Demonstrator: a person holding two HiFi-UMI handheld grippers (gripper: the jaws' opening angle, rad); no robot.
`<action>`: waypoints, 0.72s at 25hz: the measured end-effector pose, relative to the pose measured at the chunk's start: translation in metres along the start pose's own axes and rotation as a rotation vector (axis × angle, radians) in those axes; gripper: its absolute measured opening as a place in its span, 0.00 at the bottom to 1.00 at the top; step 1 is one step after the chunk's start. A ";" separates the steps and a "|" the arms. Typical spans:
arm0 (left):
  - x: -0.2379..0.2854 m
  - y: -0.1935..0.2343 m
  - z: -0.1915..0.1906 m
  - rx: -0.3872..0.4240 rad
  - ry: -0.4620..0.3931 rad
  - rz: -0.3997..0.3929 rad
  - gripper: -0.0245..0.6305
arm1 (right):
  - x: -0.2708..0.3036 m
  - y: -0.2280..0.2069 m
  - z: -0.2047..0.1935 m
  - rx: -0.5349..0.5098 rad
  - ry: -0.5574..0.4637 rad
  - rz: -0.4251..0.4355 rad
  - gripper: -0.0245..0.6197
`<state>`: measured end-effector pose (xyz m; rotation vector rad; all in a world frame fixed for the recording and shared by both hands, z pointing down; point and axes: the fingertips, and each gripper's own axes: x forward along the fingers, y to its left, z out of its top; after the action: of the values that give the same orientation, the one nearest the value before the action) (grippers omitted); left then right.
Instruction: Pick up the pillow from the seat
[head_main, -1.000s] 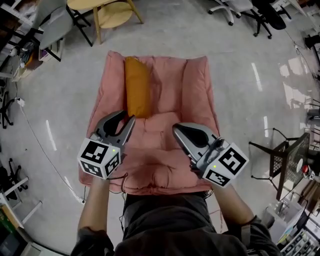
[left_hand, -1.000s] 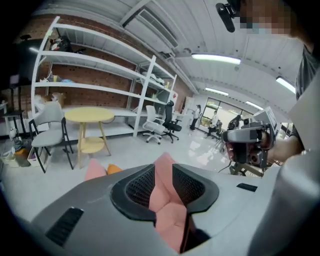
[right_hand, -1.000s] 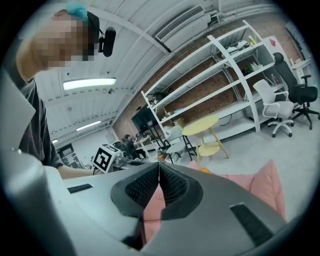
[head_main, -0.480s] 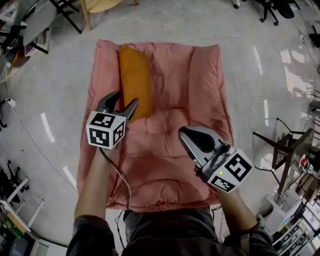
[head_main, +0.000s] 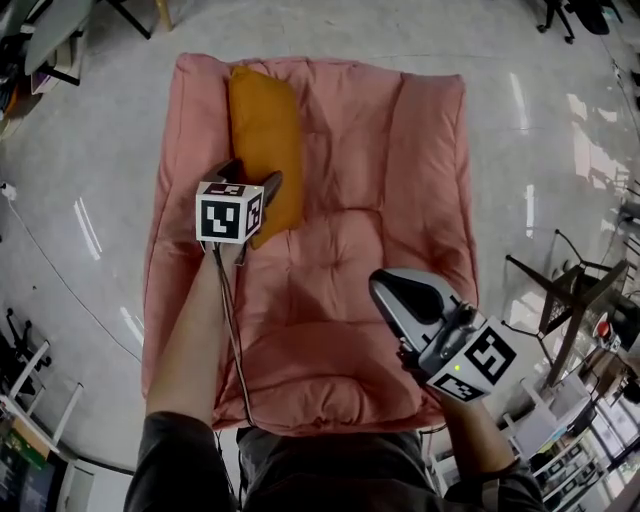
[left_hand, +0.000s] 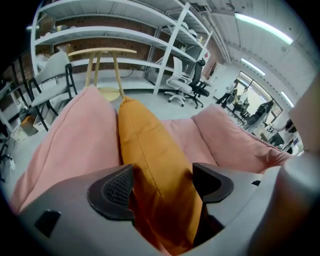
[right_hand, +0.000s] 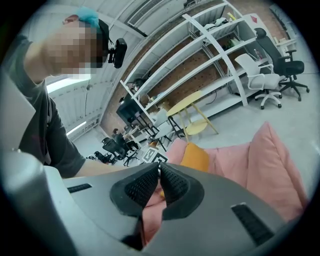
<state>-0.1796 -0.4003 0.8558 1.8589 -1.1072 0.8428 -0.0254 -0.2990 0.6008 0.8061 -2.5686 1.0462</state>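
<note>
Jaws of my left gripper (left_hand: 162, 184) are spreading around the orange pillow's (left_hand: 150, 142) near end, not yet clamping. I've just reached it, so closing comes next. It lies along the pink seat's (head_main: 390, 150) left edge. My right gripper (right_hand: 159, 184) is closed and empty.

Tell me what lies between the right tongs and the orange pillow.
Only bare pink seat cushion, as the head view shows; the right tongs hang shut, apart from the pillow.
</note>
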 end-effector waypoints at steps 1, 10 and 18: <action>0.007 0.003 -0.002 -0.008 0.007 0.013 0.61 | 0.001 -0.002 -0.001 0.005 0.002 0.000 0.06; 0.053 -0.008 -0.025 -0.111 0.037 -0.067 0.72 | 0.006 -0.012 -0.013 0.061 0.017 0.008 0.06; 0.063 -0.006 -0.031 -0.118 0.048 -0.083 0.49 | 0.002 -0.017 -0.012 0.106 -0.001 -0.006 0.06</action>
<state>-0.1540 -0.3953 0.9210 1.7657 -1.0206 0.7551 -0.0169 -0.3016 0.6203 0.8393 -2.5282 1.1884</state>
